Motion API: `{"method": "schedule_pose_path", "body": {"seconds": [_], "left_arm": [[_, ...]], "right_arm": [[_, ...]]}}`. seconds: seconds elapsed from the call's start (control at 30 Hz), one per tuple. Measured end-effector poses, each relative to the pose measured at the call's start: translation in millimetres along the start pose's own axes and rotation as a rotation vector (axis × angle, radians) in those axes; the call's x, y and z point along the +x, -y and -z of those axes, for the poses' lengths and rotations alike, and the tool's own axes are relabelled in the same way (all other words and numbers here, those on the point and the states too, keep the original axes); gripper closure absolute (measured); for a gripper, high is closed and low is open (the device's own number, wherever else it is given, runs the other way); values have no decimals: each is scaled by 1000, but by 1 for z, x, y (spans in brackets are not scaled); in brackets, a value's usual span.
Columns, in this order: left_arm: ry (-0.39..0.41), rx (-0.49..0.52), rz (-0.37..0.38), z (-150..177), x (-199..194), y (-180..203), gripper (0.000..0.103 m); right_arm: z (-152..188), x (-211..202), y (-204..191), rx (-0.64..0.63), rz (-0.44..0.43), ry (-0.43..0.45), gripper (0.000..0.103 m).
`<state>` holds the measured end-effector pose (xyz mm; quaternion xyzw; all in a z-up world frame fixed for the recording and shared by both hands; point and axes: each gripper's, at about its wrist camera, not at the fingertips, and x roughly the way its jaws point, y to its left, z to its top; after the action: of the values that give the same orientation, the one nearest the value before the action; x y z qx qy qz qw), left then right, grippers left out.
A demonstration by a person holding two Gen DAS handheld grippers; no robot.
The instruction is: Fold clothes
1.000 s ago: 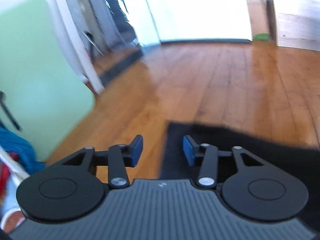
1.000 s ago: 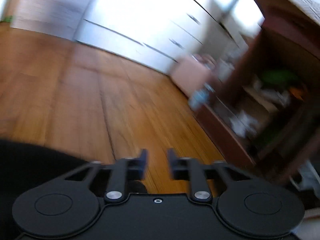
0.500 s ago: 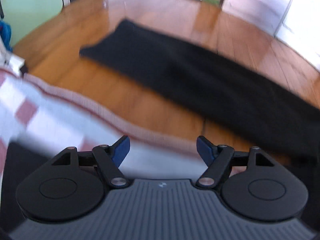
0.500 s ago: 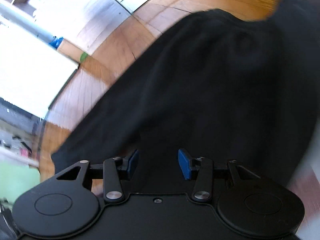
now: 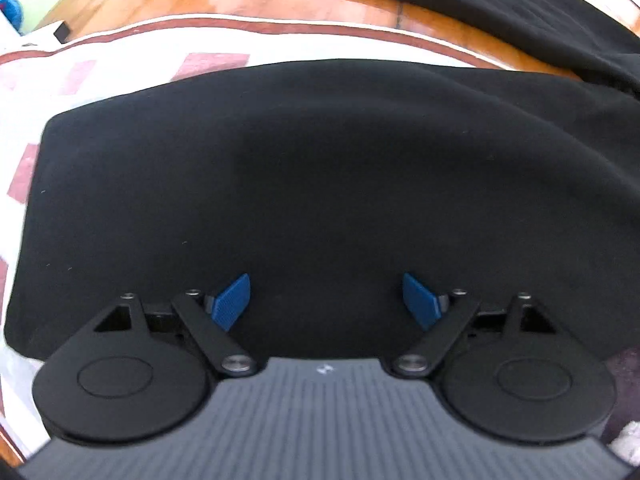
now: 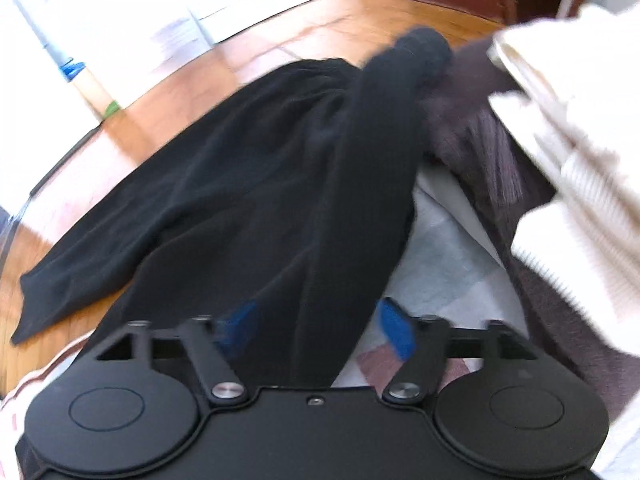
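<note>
Two grippers are seen, both with jaws spread wide and nothing clasped. One black garment [image 5: 320,184] is spread flat directly ahead of the left gripper [image 5: 327,300], filling the middle of the frame on a checked sheet [image 5: 120,52]. In the right view, a long black part of the garment [image 6: 352,184] runs from between the right gripper's [image 6: 316,326] fingers to the upper right. One brown garment [image 6: 492,136] and one cream garment [image 6: 580,152] lie at right.
</note>
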<state>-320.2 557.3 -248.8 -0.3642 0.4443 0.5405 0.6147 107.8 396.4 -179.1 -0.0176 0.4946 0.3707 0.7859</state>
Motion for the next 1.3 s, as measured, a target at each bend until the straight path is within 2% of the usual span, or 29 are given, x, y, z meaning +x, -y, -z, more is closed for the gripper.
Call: {"method": "schedule_pose_path", "body": {"seconds": [0.07,0.1,0.13,0.17,0.23,0.3,0.33,0.37,0.43,0.47,0.5,0.57,0.63,0.67,0.77,0.8,0.87,0.9,0.97,1.0,1.07,1.13,1.2,1.27,1.3], "left_arm": [[35,8,-29,-9,0,2,19],[56,11,-42,-11,-2,1,19],[80,13,-52,-11,-7,1,19],[97,10,-58,-12,-10,-1,19],[97,-10,-77,-11,-16,-7,19],[63,-25,-150,-11,-14,-17,19],[34,-44,-183,-9,-12,-24,19],[7,-75,-195,-6,-9,-32,16],[-33,-181,-144,-4,-9,-53,15],[-47,-222,-126,-3,-9,-61,15],[-53,-253,-121,-1,-10,-68,15],[-54,-286,-126,1,-13,-76,15],[-49,-305,-136,3,-15,-79,14],[-41,-306,-140,3,-16,-79,14],[-14,-294,-121,4,-20,-76,15],[0,-278,-67,5,-24,-75,17],[18,-211,100,4,-35,-68,16],[26,-174,134,4,-42,-62,16],[48,-111,126,5,-57,-50,15],[56,-86,96,6,-62,-45,15],[60,-101,67,10,-65,-48,15],[51,-147,55,16,-64,-57,15],[27,-208,59,22,-66,-70,15],[29,-260,56,25,-71,-87,16],[36,-290,48,27,-75,-96,16]], "right_arm": [[2,29,2,45,88,-31,12],[-4,43,-2,44,127,-71,28],[-11,50,-7,35,116,-97,48],[-17,48,-12,6,89,-86,81],[-23,29,-21,-88,87,-28,89],[-22,7,-14,-127,136,-2,88],[-20,5,-1,-89,129,-10,87],[-15,12,15,-41,139,-41,81],[-6,34,32,-17,173,-91,78],[-3,38,35,-21,169,-87,78],[0,36,32,-40,178,-70,74],[3,26,23,-87,230,-60,57],[3,10,20,-81,242,-64,57],[3,0,20,-60,223,-73,56],[-1,-21,15,32,-19,-131,55],[-2,-28,13,63,-100,-149,54],[-5,-42,10,124,-261,-187,52],[-6,-49,7,151,-340,-207,42],[6,-54,-19,130,-449,-275,33],[14,-55,-33,114,-487,-313,33],[38,-45,-59,106,-491,-392,30],[69,-26,-78,106,-420,-460,33],[94,-26,-104,-78,-309,-398,31],[103,-21,-125,-149,-293,-411,29],[107,-11,-129,-116,-338,-454,30]]}}
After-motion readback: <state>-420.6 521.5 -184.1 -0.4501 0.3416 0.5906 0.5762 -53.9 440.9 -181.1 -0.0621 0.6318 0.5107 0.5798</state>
